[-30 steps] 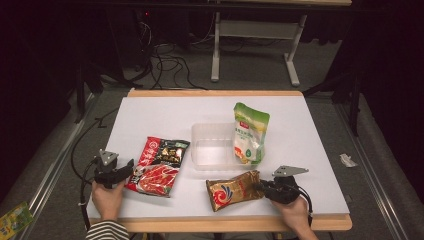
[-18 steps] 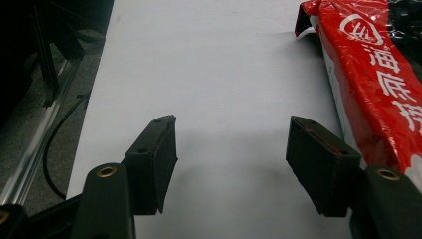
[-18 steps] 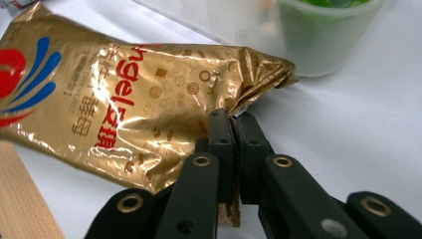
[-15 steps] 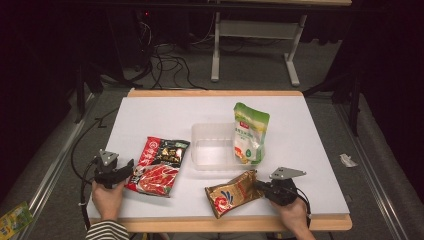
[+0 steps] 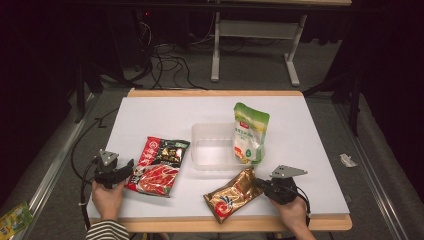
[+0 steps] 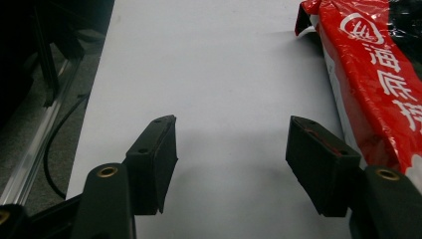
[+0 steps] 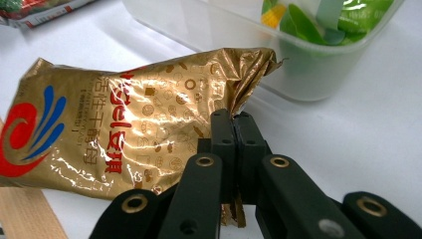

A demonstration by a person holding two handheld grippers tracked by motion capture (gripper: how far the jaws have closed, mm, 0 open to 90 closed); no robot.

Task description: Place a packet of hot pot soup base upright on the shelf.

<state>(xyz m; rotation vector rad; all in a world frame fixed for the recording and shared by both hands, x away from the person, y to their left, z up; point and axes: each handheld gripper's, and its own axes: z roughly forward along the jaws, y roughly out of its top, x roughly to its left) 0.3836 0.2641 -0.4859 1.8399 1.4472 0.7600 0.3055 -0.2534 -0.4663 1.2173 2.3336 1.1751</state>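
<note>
Gold pouch [image 5: 232, 195], just in front of the clear tub [image 5: 214, 145]: right gripper [image 7: 234, 118] pinches its crimped edge (left gripper [image 6: 231, 144] gapes, idle); lift slowly so the foil doesn't slip.

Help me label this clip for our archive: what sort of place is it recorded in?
Probably a lab or recording workspace, not a home kitchen: a plain white table with a wooden edge stands on grey carpet, loose cables trail across the floor behind it, and the surroundings are dark, with a bare desk frame beyond.
</note>
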